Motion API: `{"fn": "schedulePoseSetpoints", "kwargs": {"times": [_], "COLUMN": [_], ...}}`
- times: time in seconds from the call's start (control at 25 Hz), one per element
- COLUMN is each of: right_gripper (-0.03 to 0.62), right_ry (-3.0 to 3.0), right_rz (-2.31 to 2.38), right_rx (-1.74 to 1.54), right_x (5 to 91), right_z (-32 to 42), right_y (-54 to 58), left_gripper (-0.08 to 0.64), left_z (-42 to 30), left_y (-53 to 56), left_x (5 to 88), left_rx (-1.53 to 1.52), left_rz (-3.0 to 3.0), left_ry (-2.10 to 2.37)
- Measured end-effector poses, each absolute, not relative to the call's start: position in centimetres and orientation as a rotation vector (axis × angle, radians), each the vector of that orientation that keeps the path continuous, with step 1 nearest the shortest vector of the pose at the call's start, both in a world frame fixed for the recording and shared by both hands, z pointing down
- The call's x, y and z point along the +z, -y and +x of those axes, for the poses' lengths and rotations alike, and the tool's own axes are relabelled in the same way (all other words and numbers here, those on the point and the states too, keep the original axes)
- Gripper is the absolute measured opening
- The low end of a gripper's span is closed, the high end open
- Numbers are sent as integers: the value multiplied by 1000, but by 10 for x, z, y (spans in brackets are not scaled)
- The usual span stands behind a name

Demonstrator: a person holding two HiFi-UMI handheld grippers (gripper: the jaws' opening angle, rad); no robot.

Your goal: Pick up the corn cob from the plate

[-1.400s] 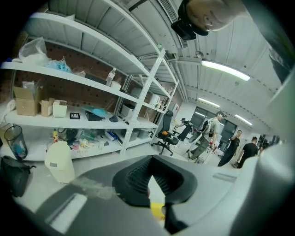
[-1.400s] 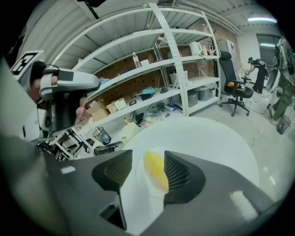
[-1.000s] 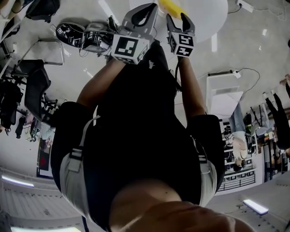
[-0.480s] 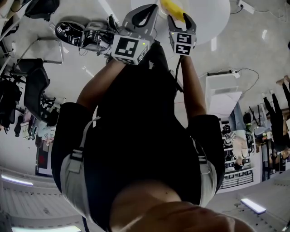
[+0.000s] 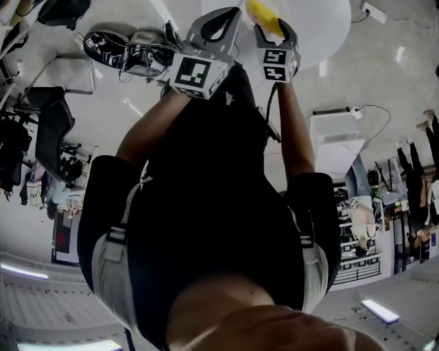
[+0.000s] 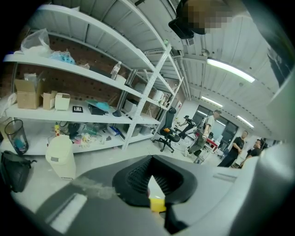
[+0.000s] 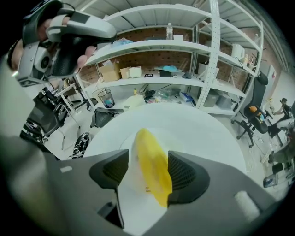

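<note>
The yellow corn cob (image 7: 151, 156) lies on a white plate (image 7: 184, 137) on the round white table (image 7: 161, 113). My right gripper (image 7: 148, 171) points steeply down over it. Its jaws have just been opening and now stand wide to either side of the cob, with a gap at the left pad. In the head view the cob (image 5: 259, 10) shows at the top edge, just beyond the right gripper (image 5: 271, 29). My left gripper (image 5: 221, 20) hangs beside it, off the table. Its jaws (image 6: 152, 159) meet at the tips with nothing between them.
A metal shelf rack (image 7: 152, 60) with boxes stands behind the table. A black-and-white shoe (image 5: 110, 49) and a chair frame (image 5: 65, 79) are on the floor at the left. A white bin (image 6: 62, 154), an office chair (image 6: 168, 133) and people (image 6: 203, 133) stand further off.
The right gripper has shifted slightly toward the cob and rolled a little, so its marker cube sits squarer. The left gripper has kept still.
</note>
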State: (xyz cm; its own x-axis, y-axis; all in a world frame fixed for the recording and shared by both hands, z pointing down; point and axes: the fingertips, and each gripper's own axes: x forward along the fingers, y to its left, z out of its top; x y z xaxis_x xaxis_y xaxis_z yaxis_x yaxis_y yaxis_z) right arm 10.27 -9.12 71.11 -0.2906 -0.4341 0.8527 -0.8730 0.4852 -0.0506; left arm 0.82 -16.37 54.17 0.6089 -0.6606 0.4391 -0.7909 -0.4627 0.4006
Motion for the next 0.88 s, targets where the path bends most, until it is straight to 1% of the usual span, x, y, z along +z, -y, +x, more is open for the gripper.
{"fn": "schedulePoseSetpoints", "kwargs": {"times": [0.72, 0.88], "right_gripper": [287, 299], "right_ry": [1872, 1858], "right_rz": [957, 914], "right_rx": [520, 503], "right_x": [733, 741], "right_z": [103, 104], "right_y": [100, 102], "left_gripper": [6, 6], "left_z": [-2, -4], "left_y": [168, 171], "left_x": [554, 556], "left_rx": [296, 294], "left_rz": [2215, 2204], "left_ry": [1171, 1183]}}
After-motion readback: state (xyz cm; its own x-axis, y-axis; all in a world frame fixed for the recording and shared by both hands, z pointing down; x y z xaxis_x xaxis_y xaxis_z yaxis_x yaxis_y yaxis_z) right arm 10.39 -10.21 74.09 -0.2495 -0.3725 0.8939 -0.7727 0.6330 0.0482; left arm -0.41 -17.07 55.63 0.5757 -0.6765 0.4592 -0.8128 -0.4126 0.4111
